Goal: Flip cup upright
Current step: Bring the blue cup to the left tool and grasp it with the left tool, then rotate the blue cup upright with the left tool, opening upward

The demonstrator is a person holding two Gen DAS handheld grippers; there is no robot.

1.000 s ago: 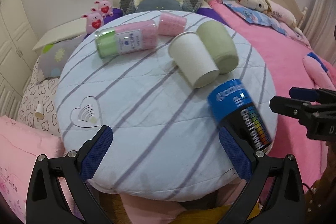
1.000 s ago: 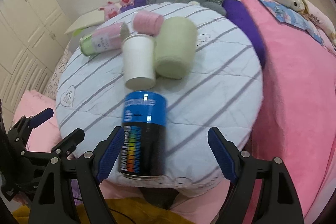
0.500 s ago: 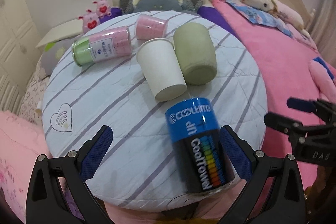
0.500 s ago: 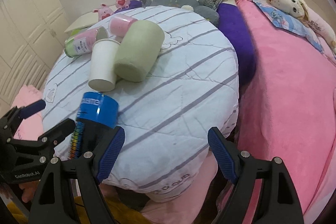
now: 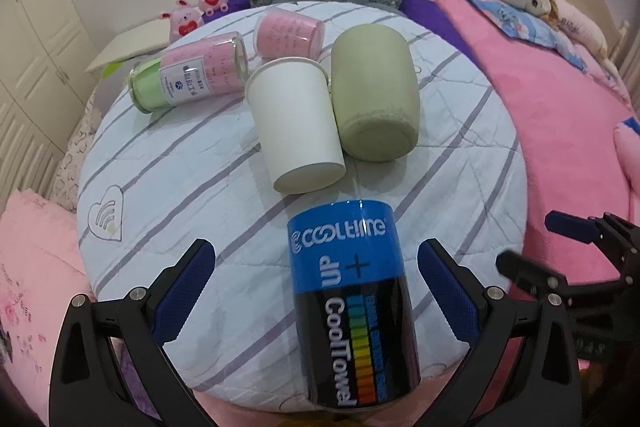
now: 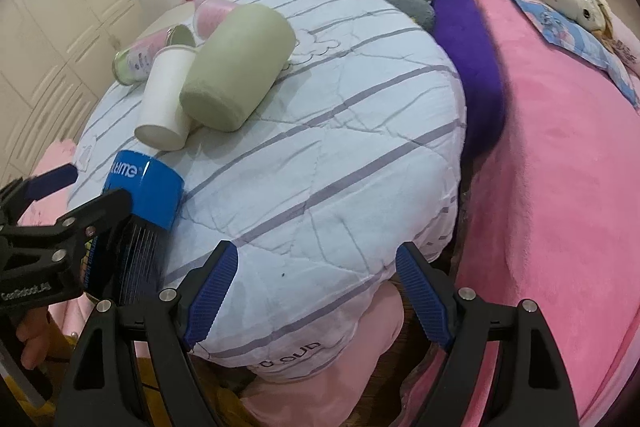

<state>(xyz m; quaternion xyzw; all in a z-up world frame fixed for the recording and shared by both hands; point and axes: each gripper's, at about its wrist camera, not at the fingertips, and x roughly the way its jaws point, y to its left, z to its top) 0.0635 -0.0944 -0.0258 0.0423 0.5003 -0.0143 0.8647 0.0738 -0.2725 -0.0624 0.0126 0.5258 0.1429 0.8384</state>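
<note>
A blue and black cup printed "CoolTowel" lies on its side at the near edge of the round striped cushion. My left gripper is open, its blue pads on either side of the cup without touching it. In the right wrist view the cup lies at the left, with the left gripper around it. My right gripper is open and empty over the cushion's near right edge. It also shows at the right of the left wrist view.
A white paper cup, an olive green cup, a pink cup and a pink and green clear-walled container lie on their sides further back. A pink bed is to the right, plush toys and pillows behind.
My left gripper has moved right and forward, so the blue cup now lies between its fingers. My right gripper has swung right, away from the cup. The cups have not moved.
</note>
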